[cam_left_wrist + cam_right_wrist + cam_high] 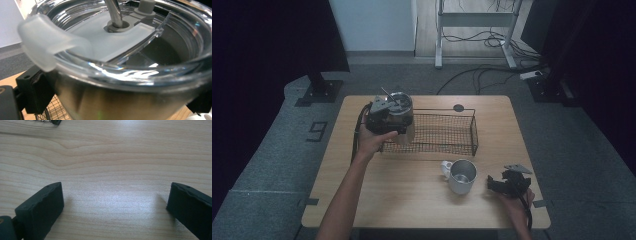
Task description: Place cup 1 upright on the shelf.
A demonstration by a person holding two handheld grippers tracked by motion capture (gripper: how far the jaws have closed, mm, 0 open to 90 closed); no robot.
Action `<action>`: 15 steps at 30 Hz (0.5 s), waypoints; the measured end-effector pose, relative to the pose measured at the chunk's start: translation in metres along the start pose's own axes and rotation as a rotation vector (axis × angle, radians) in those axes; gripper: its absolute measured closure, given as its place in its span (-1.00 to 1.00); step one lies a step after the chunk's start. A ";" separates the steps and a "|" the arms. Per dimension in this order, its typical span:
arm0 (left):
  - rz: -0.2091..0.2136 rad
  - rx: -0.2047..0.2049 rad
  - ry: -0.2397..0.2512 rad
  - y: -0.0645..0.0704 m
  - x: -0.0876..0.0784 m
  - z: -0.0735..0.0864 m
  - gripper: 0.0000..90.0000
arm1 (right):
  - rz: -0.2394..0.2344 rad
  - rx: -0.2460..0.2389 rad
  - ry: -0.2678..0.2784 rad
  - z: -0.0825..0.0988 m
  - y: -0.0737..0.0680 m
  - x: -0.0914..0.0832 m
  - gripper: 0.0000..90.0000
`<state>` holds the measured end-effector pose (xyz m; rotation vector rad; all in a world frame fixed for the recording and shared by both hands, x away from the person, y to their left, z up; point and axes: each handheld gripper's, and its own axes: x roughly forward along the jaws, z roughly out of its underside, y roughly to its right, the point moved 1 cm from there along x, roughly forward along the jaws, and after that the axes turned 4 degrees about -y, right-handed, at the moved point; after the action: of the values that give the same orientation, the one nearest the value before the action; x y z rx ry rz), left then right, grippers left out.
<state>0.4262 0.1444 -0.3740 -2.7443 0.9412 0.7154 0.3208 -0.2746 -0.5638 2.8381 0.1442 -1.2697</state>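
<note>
Both tongs wide: left tongs [398,120] clamp tumbler [120,82]; right tongs [115,205] empty.

On the table [362,200], the basket [439,134] lies toward the far edge. The tumbler [401,116] sits at the basket's left end, between the jaws of the left gripper [384,117]. The mug [460,176] stands in front of the basket, with the right gripper [507,184] just right of it.

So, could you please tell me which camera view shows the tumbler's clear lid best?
The left gripper view: the clear lid sits close up, with its metal straw, grey seal and frosted tab sharp, the left gripper's jaws on either side of the tumbler. The high view shows the lid small and dim at the wire basket's left end. The right gripper view faces bare table.
</note>
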 end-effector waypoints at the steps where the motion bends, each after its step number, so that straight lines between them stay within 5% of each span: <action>1: -0.002 0.003 -0.004 -0.001 0.001 0.000 -0.91 | 0.000 0.000 0.000 0.000 0.000 0.000 -0.99; 15: -0.001 -0.009 -0.009 -0.010 0.012 -0.006 -0.91 | 0.000 0.000 0.000 0.000 0.000 0.000 -0.99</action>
<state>0.4433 0.1442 -0.3745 -2.7472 0.9374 0.7328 0.3208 -0.2746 -0.5638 2.8380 0.1443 -1.2695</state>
